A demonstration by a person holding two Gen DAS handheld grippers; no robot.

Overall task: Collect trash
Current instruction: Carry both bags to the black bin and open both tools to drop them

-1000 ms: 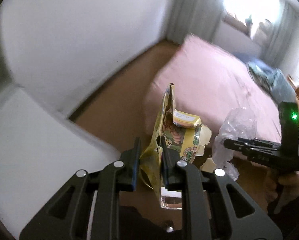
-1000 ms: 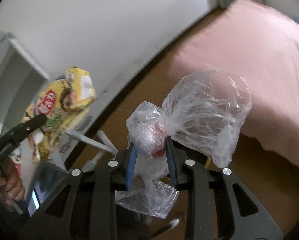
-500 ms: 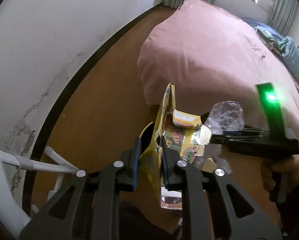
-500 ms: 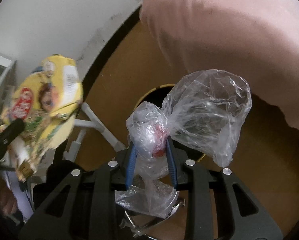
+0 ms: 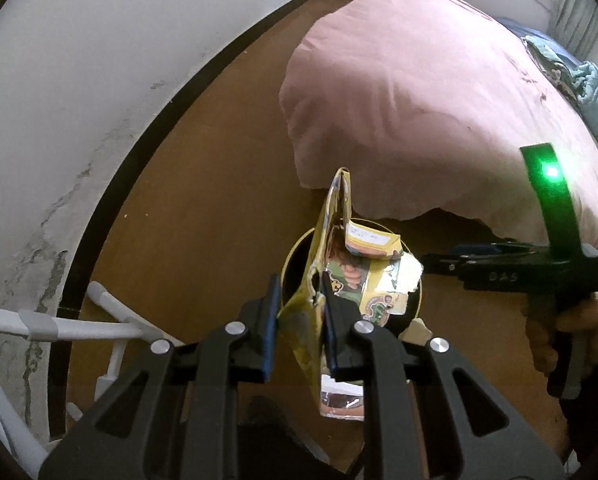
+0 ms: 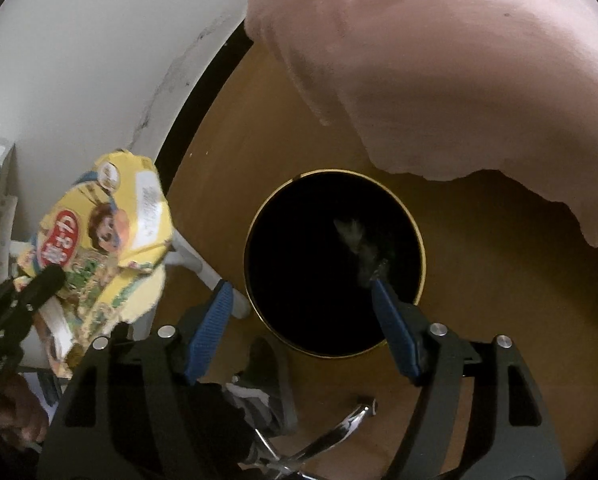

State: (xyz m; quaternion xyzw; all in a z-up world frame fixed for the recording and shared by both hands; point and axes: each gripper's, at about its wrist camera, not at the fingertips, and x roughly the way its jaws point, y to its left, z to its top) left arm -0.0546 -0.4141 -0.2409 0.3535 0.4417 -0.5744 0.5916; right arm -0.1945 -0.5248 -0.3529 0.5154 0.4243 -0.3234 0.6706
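- The left gripper (image 5: pixel 299 316) pinches a yellow snack bag (image 5: pixel 335 264) that stands tall, long side up, over the black bin (image 6: pixel 335 264)
- The right gripper (image 6: pixel 303 312) has its fingers spread wide above the bin, holding nothing
- The pink bed (image 6: pixel 459 60) is just beside the bin

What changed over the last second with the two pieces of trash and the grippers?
The right gripper opened above the black bin and let go of the clear plastic bag; a pale shape inside the bin may be it. Both grippers swung from facing the bed down toward the bin. Unchanged: the left gripper stays shut on the yellow snack wrapper.
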